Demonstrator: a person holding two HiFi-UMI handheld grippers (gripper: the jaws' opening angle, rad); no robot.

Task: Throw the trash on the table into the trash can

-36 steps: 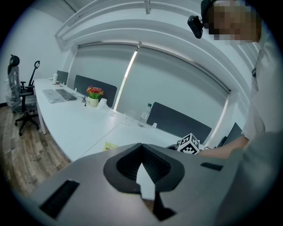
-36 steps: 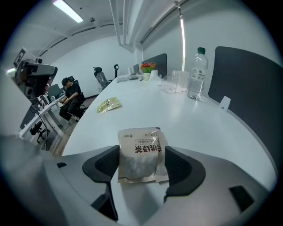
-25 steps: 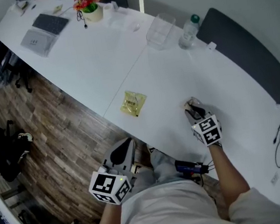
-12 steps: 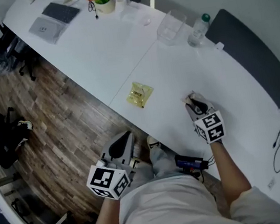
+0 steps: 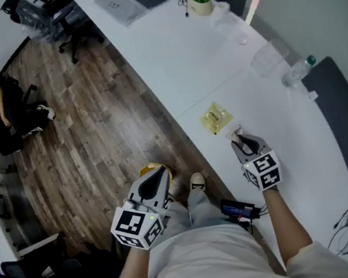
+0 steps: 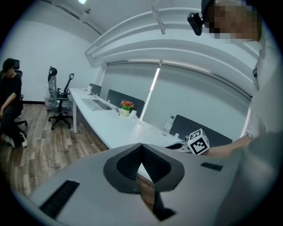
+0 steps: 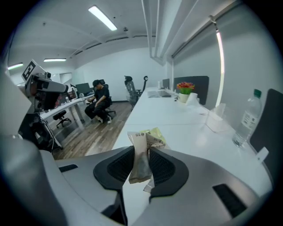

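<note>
Pinching a beige wrapper (image 7: 138,141), right gripper (image 7: 141,154) jaws narrowly parted, left gripper (image 6: 142,148) pressed together

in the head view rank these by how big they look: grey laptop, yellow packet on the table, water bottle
1. grey laptop, largest even though farthest away
2. yellow packet
3. water bottle, about as long as the packet but thinner, so it's a close call
</note>
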